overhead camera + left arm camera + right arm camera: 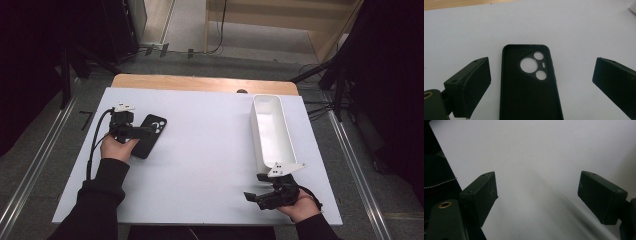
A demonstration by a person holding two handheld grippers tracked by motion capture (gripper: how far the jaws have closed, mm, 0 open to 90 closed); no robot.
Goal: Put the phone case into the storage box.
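Note:
A black phone case (151, 135) lies flat on the white table top (200, 150) at the left, its camera cut-outs toward the far end. In the left gripper view the phone case (529, 85) lies hollow side up between the two wide-apart jaws, which do not touch it. My left gripper (142, 131) is open, held over the case's near left edge. My right gripper (252, 196) rests near the table's front right edge, pointing left. Its jaws stand apart with nothing between them, and bare table (536, 170) lies ahead of my right gripper (537, 195).
A long white rectangular bin (270, 130) stands at the right of the table, just beyond the right hand. A strip of wooden table edge (200, 82) runs along the back. Dark stands and cables flank the table on the floor.

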